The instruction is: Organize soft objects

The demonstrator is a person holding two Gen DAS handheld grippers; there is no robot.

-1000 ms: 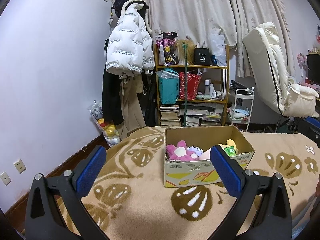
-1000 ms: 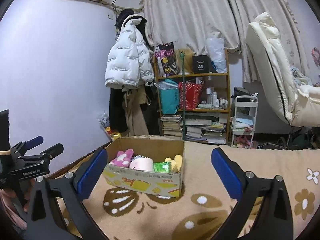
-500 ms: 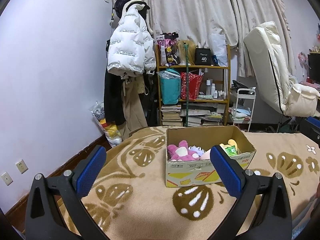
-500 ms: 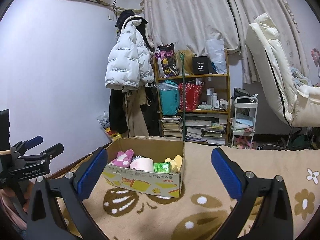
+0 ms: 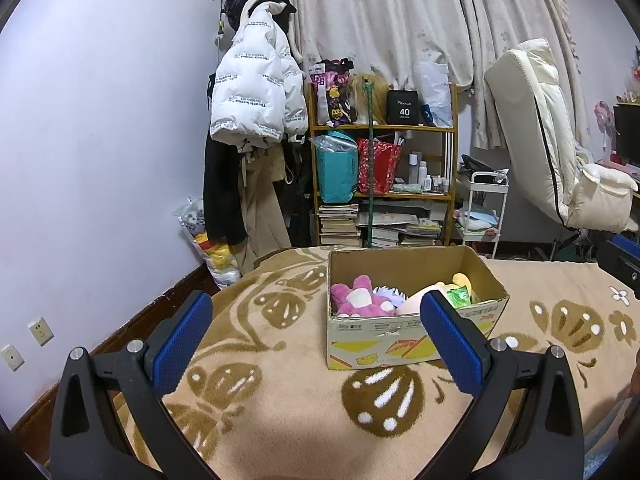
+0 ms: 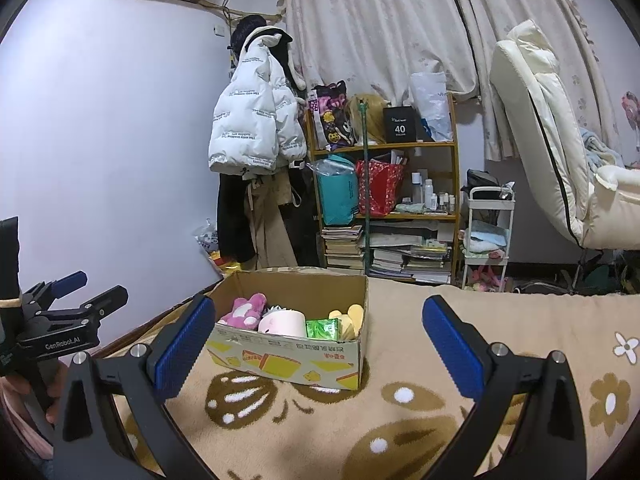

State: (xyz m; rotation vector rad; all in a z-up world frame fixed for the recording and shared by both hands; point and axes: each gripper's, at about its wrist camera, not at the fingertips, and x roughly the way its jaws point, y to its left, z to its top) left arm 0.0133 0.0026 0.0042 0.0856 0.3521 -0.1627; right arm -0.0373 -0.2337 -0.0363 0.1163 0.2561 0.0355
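On patterned blanket (image 5: 280, 380) — cardboard box (image 5: 400, 344) of plush toys (image 5: 360, 302); both jaws wide open, empty

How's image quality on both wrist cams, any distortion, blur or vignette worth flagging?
Left wrist: strong fisheye bowing, black corner vignette; the cardboard box and pink plush are sharp, and the open left claw casts only a soft shadow on the blanket. Right wrist: same distortion and vignette; even indoor light, no glare, the right claw is in focus.
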